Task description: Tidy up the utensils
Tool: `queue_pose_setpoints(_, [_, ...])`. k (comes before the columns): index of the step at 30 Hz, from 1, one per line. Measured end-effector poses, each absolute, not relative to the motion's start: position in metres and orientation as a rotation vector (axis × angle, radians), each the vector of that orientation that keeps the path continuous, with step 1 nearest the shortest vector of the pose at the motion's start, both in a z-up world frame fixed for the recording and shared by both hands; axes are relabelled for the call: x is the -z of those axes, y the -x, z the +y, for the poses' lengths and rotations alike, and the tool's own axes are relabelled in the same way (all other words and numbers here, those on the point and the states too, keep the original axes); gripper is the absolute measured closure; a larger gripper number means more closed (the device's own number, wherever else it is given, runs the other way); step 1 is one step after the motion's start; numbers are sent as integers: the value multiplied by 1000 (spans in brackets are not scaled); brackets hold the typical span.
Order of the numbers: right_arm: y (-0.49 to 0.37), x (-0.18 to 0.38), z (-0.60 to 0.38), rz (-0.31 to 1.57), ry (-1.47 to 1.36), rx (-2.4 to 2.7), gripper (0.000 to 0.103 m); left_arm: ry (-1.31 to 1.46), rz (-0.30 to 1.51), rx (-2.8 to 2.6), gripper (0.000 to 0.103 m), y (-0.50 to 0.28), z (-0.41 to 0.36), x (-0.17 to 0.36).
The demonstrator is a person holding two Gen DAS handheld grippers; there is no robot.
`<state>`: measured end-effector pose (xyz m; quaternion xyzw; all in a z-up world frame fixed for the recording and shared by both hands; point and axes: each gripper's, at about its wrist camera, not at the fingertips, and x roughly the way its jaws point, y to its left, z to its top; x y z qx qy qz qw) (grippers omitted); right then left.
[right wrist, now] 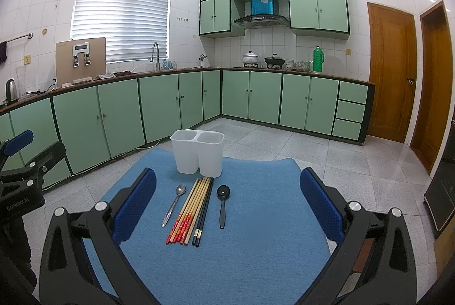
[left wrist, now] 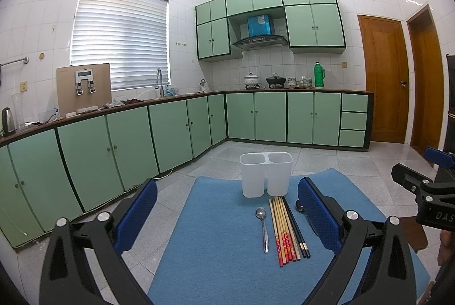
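Both the left tool and right tool hover wide open and empty above the blue mat, where metal spoon, chopsticks and black spoon lie parallel, apparently staged for the empty two-compartment holder.

left gripper jaws spread wide, right gripper likewise (both empty)

Blue mat; translucent white two-compartment holder. Silver spoon, black spoon, black chopsticks, tan bamboo chopsticks with red patterned ends. Pale green cabinets, dark green trim.
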<state>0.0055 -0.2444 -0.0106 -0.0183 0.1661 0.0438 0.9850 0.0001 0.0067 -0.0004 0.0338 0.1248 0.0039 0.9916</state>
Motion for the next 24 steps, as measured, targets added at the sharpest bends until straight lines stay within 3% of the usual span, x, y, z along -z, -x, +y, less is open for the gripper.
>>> queue_pose_setpoints(24, [-15,25,-251,364,31,-84,5,-73,283,-11,6,-14,2,8])
